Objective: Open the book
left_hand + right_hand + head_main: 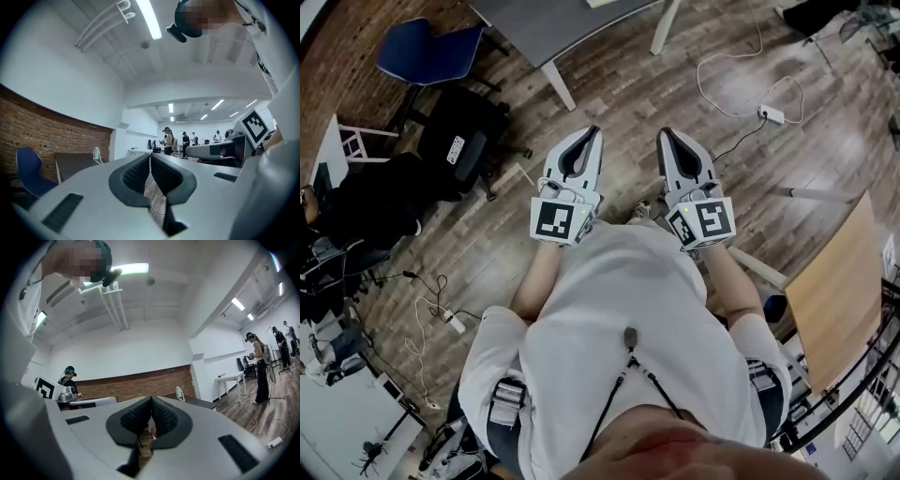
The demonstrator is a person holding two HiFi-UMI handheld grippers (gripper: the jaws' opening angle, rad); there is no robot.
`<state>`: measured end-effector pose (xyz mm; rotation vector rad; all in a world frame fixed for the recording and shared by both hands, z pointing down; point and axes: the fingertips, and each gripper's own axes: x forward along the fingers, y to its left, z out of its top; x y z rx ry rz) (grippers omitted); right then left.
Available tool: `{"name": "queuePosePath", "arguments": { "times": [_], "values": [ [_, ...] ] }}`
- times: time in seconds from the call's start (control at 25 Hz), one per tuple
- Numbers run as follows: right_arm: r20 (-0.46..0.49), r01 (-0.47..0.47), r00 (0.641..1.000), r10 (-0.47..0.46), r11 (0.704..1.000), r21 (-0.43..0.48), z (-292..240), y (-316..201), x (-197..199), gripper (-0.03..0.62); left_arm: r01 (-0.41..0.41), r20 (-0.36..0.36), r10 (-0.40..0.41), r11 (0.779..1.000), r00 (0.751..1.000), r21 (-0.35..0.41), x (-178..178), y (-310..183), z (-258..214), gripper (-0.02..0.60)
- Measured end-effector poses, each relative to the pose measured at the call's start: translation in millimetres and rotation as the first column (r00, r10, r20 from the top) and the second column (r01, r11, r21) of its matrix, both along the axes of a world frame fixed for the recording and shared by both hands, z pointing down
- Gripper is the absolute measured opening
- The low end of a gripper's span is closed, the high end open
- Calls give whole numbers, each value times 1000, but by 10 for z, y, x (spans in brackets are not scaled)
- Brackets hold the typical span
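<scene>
No book shows in any view. I hold both grippers side by side in front of my chest, pointing level over a wooden floor. In the head view the left gripper (587,137) and the right gripper (667,137) are each drawn to a narrow tip, marker cubes toward my white shirt. The left gripper view shows the left gripper (150,157) with its ribbed pads together and nothing between them. The right gripper (151,401) is also shut and empty in its own view.
A grey table (553,23) stands ahead, with a blue chair (427,52) and a black chair (459,136) at the left. A power strip (772,114) with cables lies on the floor at the right. A wooden board (839,291) stands at my right. Several people (168,140) stand far off.
</scene>
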<state>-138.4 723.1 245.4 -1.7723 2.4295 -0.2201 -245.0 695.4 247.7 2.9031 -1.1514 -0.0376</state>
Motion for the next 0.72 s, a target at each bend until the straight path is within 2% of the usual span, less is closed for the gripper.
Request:
{"name": "queuePosePath", "arguments": {
  "times": [0.28, 0.48, 0.72],
  "values": [
    [-19, 68, 998, -68, 998, 15, 5, 74, 472, 36, 34, 1, -34, 999, 999, 6, 611, 33, 7, 29],
    [-50, 108, 993, -107, 994, 17, 22, 218, 737, 37, 16, 10, -16, 1000, 1000, -5, 984, 205, 54, 29],
    [-29, 118, 993, -118, 993, 6, 29, 138, 964, 37, 29, 12, -29, 1000, 1000, -5, 1192, 87, 3, 29]
  ]
}}
